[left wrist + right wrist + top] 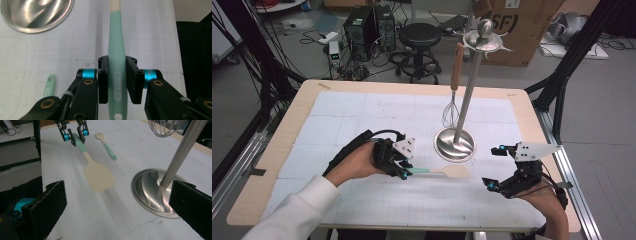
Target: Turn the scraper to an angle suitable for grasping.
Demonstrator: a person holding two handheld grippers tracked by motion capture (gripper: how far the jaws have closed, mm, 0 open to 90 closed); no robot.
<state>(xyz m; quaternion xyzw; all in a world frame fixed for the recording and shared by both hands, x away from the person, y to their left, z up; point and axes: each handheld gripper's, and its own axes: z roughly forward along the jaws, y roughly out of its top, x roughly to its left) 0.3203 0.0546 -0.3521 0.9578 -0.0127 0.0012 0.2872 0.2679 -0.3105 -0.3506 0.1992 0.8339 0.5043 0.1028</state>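
High view first: the left gripper [404, 170] sits low over the white mat [362, 115], clamped on the mint-green handle of the spatula [447, 171]. The spatula lies level, its beige blade pointing toward the right gripper and resting just in front of the round steel base of the utensil stand [455, 144]. A whisk [452, 107] hangs from the stand's top. The right gripper [497, 167] waits near the table's right edge, jaws spread wide, nothing between them.

Left gripper view now: both black pads press flat against the spatula [116, 62] handle, one each side, near its end with the hanging hole. The handle runs straight up and away from the jaws, turning beige at the top. The stand's base [37, 15] shines at upper left, and a second green handle, the brush [49, 85], lies on the mat at lower left.

Right gripper view: its own pads stand far apart, empty. Between them, farther off, the spatula's [98, 176] blade lies against the mat, the left gripper [75, 135] gripping its handle beyond. The brush [106, 145] lies just beside it, apart. The stand's base [150, 190] is at right.
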